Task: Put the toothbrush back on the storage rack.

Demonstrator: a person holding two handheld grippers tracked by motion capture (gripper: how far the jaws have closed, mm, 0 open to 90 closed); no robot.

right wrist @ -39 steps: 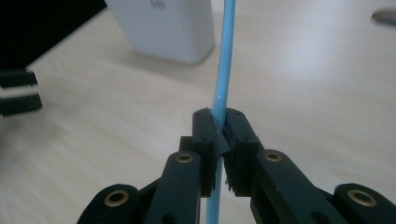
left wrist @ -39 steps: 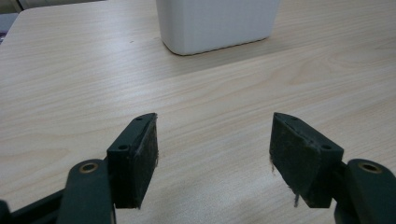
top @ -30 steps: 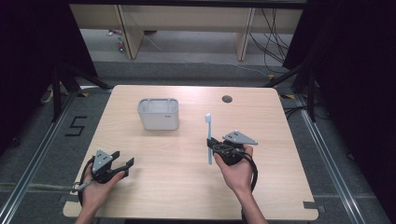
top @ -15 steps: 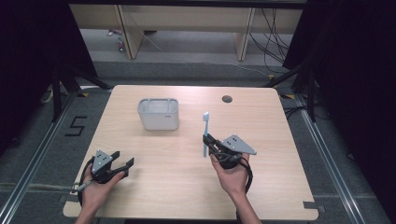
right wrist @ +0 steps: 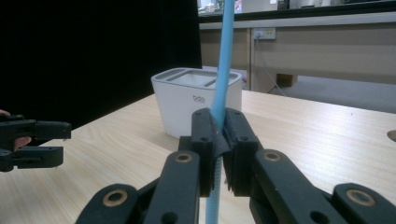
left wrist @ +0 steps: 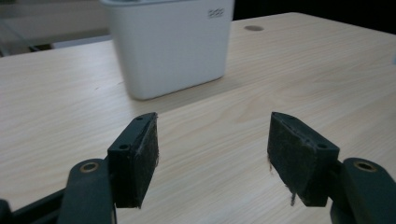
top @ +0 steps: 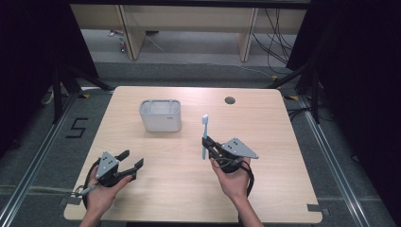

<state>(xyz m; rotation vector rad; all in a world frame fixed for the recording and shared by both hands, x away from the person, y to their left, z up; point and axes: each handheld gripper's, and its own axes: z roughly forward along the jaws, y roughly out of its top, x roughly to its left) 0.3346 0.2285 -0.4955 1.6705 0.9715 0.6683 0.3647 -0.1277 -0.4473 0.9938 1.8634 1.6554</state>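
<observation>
Here, line by line:

Toothbrush (top: 204,135): a light blue toothbrush, clamped low on its handle in the right gripper (top: 211,147); it stands nearly upright over the table, head on top, to the right of the white holder and a little nearer the person.

Long axis: close to vertical; in the right gripper view the blue handle (right wrist: 223,70) rises straight out of the pinch and passes in front of the holder's rim.

Right gripper: clenched on the handle, jaws pressed flat against it from both sides, no gap showing.

Holder (top: 161,115): a white rectangular toothbrush holder with slots in its top, standing on the table, apart from both grippers.

Key relation: judged from the high view, the holder lies ahead and to the left of the right gripper; the brush's lower end would have to come above a slot (right wrist: 189,74) with the handle kept upright, so the coming move is likely a lift, a carry across to the holder and a lowering.

Nearer hand: the right gripper seems closer to the holder, and it carries the brush.

Left gripper (top: 132,160): released, jaws wide with nothing between the pads (left wrist: 142,156); it sits near the person's table edge, left of and nearer than the holder, pointing at its wall (left wrist: 168,46).

Table (top: 283,142): pale wood; a round cable hole (top: 230,100) lies right of the holder, near the far edge.
</observation>
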